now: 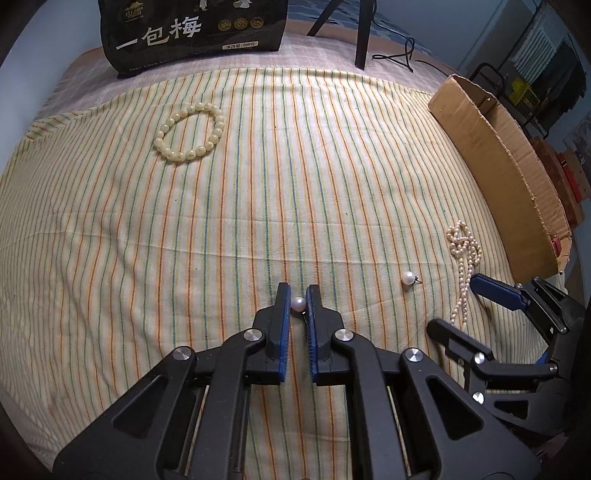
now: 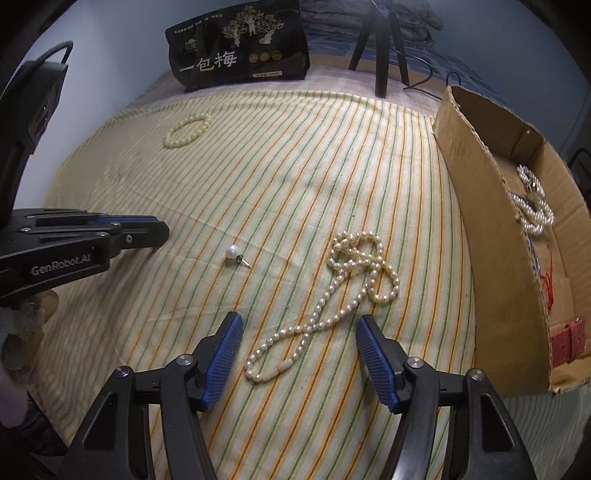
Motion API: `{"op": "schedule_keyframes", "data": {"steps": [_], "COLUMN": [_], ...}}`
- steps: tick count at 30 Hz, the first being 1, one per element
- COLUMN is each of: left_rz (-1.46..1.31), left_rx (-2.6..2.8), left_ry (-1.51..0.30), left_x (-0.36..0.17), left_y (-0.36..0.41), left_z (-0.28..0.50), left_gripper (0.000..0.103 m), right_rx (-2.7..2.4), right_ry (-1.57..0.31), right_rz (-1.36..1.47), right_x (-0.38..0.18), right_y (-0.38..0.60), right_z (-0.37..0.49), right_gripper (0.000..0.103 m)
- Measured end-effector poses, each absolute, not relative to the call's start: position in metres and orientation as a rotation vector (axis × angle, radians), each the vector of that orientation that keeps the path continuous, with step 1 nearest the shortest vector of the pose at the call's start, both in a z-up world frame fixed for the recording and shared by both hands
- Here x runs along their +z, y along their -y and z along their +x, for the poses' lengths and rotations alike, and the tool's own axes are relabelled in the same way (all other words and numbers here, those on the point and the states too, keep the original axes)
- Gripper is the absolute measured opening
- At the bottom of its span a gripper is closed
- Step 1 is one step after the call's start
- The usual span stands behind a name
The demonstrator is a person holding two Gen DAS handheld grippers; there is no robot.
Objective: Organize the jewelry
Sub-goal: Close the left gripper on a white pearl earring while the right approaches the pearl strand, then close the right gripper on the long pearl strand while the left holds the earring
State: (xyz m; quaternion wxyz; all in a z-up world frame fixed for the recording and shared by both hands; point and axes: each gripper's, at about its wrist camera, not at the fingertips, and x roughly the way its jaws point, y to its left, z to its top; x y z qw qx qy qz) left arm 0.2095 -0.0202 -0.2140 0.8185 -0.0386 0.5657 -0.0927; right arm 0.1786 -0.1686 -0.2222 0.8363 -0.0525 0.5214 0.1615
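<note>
My left gripper (image 1: 298,295) is shut on a pearl earring (image 1: 297,304), held between its blue pads just above the striped cloth (image 1: 221,221). A second pearl earring (image 1: 408,277) lies to its right; it also shows in the right wrist view (image 2: 232,251). A pearl necklace (image 2: 343,288) lies tangled on the cloth, its clasp end between my open right gripper's (image 2: 299,332) fingers. A cream bead bracelet (image 1: 191,132) lies far left. A cardboard box (image 2: 491,206) on the right holds a white bead piece (image 2: 533,206) and a red strap (image 2: 569,339).
A black snack bag (image 1: 192,33) stands at the far edge of the cloth. Black tripod legs (image 2: 382,48) and a cable stand behind the box. My left gripper (image 2: 162,232) appears at the left of the right wrist view.
</note>
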Motion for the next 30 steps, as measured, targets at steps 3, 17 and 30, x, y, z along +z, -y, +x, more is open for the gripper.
{"op": "schedule_keyframes", "data": {"steps": [3, 17, 30], "left_rz": [-0.078, -0.140, -0.212], "left_rx": [-0.196, -0.191, -0.240], "left_ry": [-1.202, -1.144, -1.070], "left_x": [-0.214, -0.187, -0.146], "left_y": [0.020, 0.006, 0.009], "left_z": [0.209, 0.202, 0.197], "left_gripper": [0.006, 0.006, 0.006], "right_rx": [0.335, 0.388, 0.397], "right_ry": [-1.087, -1.053, -0.904], "right_rz": [-0.129, 0.051, 0.111], "right_x": [-0.221, -0.192, -0.133], "right_y": [0.169, 0.197, 0.211], "right_z": [0.181, 0.185, 0.183], "right_gripper": [0.027, 0.001, 0.001]}}
